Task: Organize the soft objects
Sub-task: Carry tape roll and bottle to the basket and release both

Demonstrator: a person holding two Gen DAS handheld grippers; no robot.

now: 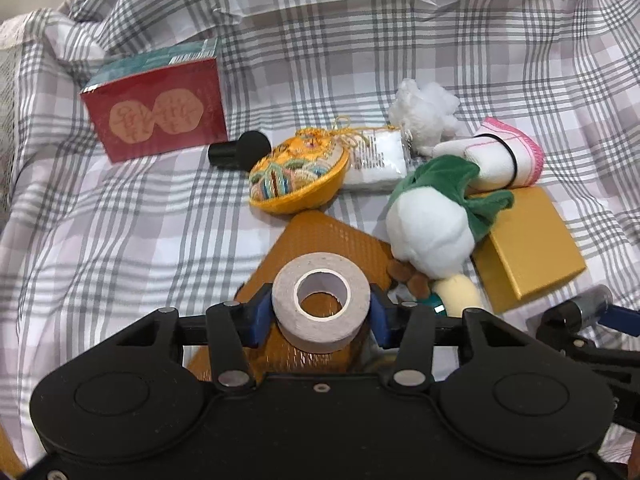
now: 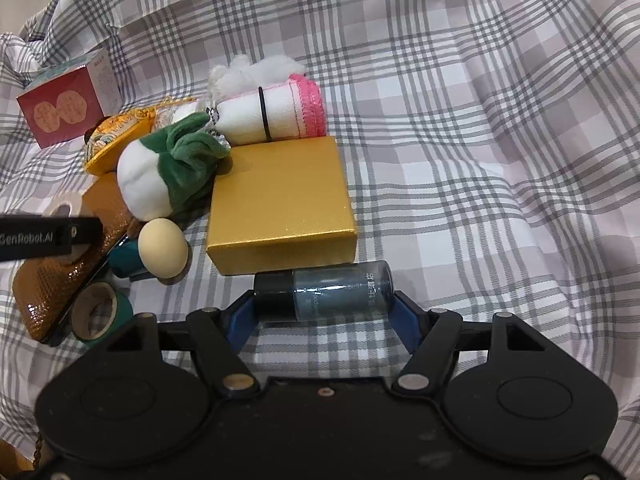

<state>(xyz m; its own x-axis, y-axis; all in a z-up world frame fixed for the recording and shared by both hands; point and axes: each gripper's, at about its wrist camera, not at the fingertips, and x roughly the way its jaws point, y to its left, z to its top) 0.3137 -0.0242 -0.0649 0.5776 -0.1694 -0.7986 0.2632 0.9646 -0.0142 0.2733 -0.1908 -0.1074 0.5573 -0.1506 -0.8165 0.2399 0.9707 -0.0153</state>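
My left gripper (image 1: 320, 314) is shut on a roll of pale tape (image 1: 320, 304), held above an orange glittery pouch (image 1: 320, 240). My right gripper (image 2: 324, 308) is shut on a dark blue bottle (image 2: 324, 292) lying sideways, just in front of a gold box (image 2: 280, 200). Soft things lie in a pile: a white and green plush turnip (image 1: 430, 220) (image 2: 160, 168), a rolled white towel with pink trim (image 1: 504, 156) (image 2: 272, 114), white stuffing (image 1: 424, 108), an embroidered yellow cushion (image 1: 296, 176) and a tissue pack (image 1: 376, 160).
Everything lies on a checked grey and white cloth (image 1: 120, 240). A red box (image 1: 156, 108) stands at the back left with a black cap (image 1: 240, 150) beside it. A cream egg (image 2: 162, 248) and a green tape roll (image 2: 100, 314) lie near the left gripper's arm (image 2: 48, 236).
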